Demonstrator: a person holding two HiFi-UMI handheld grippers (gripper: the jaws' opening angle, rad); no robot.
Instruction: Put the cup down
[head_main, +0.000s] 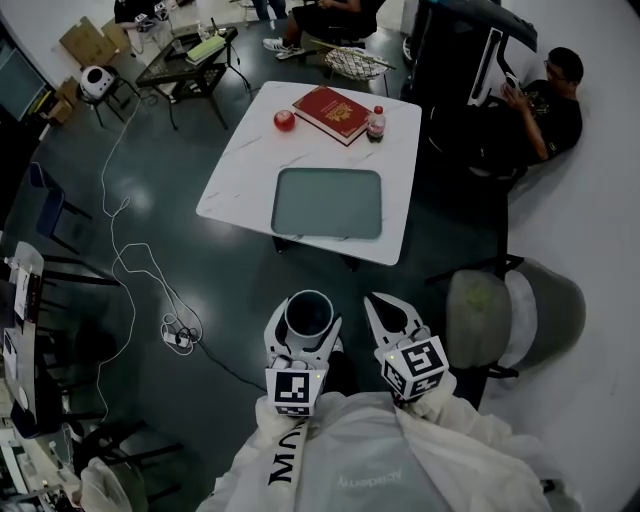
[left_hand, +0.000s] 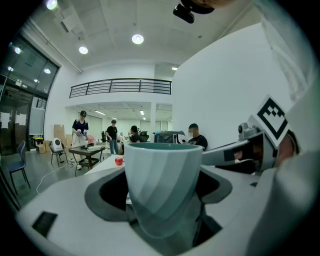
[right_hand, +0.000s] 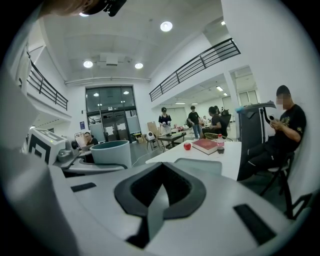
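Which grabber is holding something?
The left gripper: its jaws clamp the pale teal ribbed cup. The right gripper has its jaws together with nothing between them.

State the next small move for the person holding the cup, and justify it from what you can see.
Probably carry the left tool forward toward the white table. It is shut on the cup, which is upright, but the head view shows it over the dark floor, short of the table's near edge. The grey tray lies bare ahead, a likely landing spot.
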